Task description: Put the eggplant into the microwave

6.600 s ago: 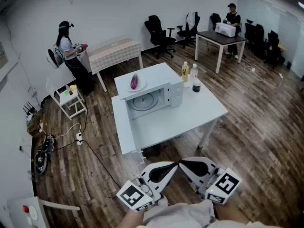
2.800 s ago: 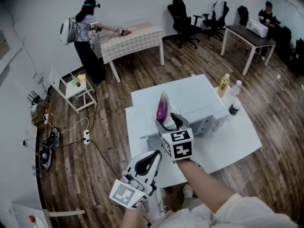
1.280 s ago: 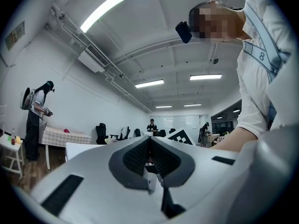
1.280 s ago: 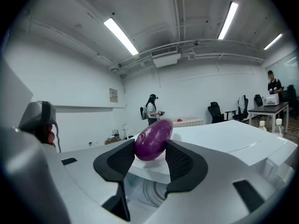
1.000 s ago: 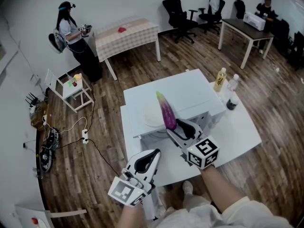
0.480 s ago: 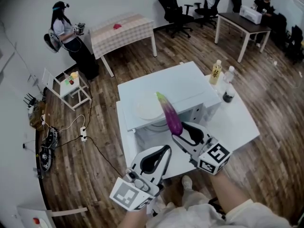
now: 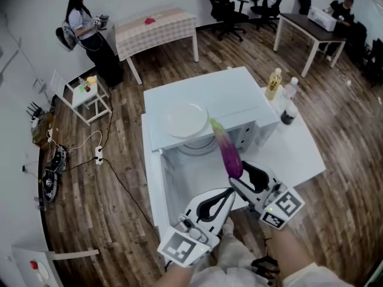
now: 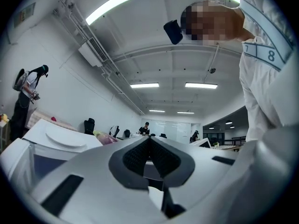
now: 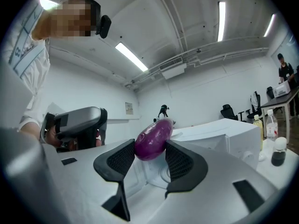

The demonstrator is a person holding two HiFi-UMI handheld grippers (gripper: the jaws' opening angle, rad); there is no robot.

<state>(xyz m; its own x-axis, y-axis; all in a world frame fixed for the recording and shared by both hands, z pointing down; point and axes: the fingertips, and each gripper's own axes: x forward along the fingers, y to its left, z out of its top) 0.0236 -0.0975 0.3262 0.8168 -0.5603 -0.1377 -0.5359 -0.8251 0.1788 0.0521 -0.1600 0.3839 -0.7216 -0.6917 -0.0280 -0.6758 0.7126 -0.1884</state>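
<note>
I am holding the long purple eggplant with a pale green tip (image 7: 228,150) in the right gripper (image 7: 239,176). In the right gripper view, both ribbed black pads are pressing on its rounded purple end (image 9: 153,139), with the right gripper (image 9: 150,147) closed around it. In the head view the eggplant is sitting just right of centre frame. It is tilting up and to the left, with its green tip reaching toward the front edge of the boxy white microwave (image 7: 230,97). It is hovering in front of the open cavity, not inside it, and the round glass turntable (image 7: 194,149) is showing just left of it.

The microwave's white door (image 7: 152,181) is standing open along the left side of the cavity. A round white plate (image 7: 187,119) is resting on top of the microwave.

The left gripper (image 7: 230,192) is sitting low in the centre of the head view, just beside the right one. In the left gripper view its jaw tips are meeting and gripping nothing (image 8: 149,139).

A yellow-capped bottle (image 7: 274,84) and two clear bottles, one with dark liquid (image 7: 288,112), are standing on the white table (image 7: 296,154), at the right of the microwave.
</note>
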